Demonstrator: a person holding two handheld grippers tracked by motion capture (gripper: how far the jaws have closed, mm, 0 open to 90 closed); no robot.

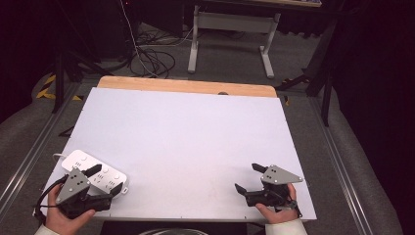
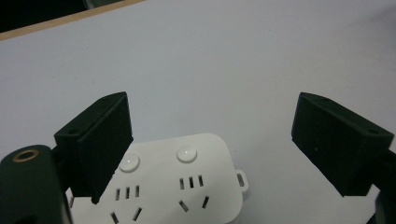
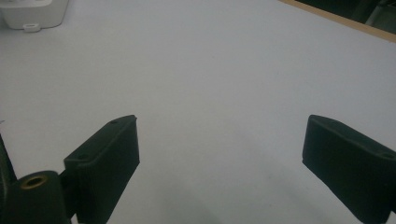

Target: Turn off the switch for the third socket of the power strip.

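Two grippers at the near table edge [image 1: 195, 218], high view: left gripper [image 1: 105, 180] over the power strip [image 1: 95, 174], right gripper [image 1: 248, 177] well apart. Left gripper view: jaws wide, strip between, untouched. Right gripper view: jaws spread over bare tabletop.

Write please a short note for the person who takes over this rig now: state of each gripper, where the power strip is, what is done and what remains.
Left gripper: open, jaws wide, poised over the end of the white plastic power strip, not touching it.
Right gripper: open, holding nothing, above the bare white table top near its right front corner.
Power strip: lies flat at the table's left front edge, its cord trailing off to the left.
Done: nothing gripped yet.
Left: probably close the left gripper on the strip and move it.
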